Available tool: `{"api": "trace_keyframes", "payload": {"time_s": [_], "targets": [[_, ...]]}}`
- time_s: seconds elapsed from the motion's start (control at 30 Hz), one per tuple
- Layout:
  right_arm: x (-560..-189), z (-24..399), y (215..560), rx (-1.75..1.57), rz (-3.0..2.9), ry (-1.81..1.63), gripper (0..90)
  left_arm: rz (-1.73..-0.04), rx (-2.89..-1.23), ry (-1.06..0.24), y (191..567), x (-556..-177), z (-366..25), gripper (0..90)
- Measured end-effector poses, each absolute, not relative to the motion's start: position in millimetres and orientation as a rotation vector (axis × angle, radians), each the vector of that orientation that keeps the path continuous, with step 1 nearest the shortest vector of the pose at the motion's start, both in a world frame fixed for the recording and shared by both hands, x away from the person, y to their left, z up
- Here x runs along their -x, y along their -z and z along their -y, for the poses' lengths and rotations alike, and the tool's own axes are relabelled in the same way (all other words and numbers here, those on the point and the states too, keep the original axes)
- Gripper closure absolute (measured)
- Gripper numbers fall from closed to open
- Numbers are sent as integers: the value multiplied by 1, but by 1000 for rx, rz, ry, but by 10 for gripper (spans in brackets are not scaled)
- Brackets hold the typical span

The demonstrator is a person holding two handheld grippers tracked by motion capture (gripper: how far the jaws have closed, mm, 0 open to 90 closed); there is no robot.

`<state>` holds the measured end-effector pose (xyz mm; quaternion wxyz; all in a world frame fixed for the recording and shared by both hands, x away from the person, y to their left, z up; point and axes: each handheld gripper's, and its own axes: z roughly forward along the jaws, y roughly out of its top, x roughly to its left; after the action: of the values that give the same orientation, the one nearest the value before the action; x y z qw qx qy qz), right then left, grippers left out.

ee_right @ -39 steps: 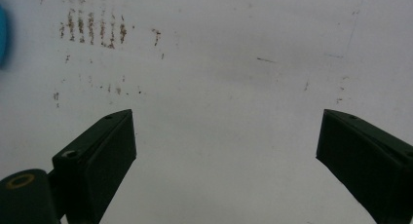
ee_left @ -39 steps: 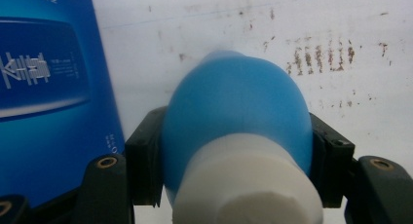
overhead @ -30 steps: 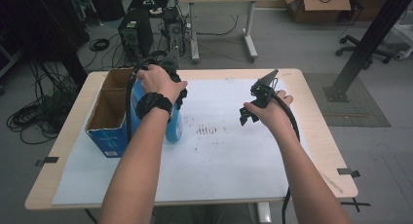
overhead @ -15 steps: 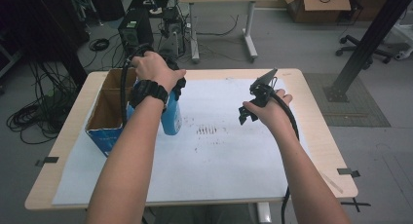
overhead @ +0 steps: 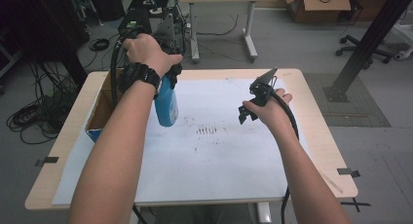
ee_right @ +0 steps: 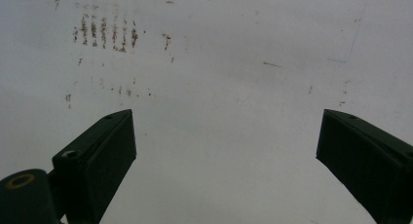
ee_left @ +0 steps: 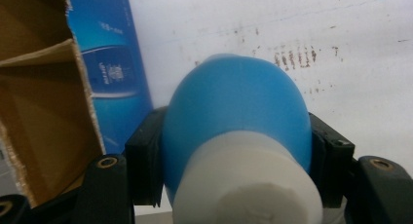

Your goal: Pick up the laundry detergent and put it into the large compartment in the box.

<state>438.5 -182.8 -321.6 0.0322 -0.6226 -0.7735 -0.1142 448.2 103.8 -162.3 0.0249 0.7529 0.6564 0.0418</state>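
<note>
High view: left tool (overhead: 168, 80) pinches blue bottle (overhead: 166, 103) beside cardboard box (overhead: 103, 109); right tool (overhead: 253, 103) spread over bare white surface (overhead: 219, 156).

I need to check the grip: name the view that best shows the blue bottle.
The left gripper view: the blue bottle sits clamped between both black pads, white cap nearest. The high view shows its lower body hanging below the hand.

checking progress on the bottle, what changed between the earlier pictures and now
The left gripper, shut on the blue bottle, has lifted it up beside the cardboard box and clear of the white sheet. The right gripper stayed open in the same spot above the sheet; the box has not moved.
</note>
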Motion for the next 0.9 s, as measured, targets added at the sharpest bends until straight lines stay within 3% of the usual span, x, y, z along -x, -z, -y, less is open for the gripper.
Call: {"api": "trace_keyframes", "payload": {"time_s": [0.5,0.9], "targets": [[-441,186,318,1927,2375,353,74,-2005,-2328,-130,123,-450,-124,374],[-444,185,321,1928,2369,345,74,-2030,-2276,-141,99,-450,-160,375]]}}
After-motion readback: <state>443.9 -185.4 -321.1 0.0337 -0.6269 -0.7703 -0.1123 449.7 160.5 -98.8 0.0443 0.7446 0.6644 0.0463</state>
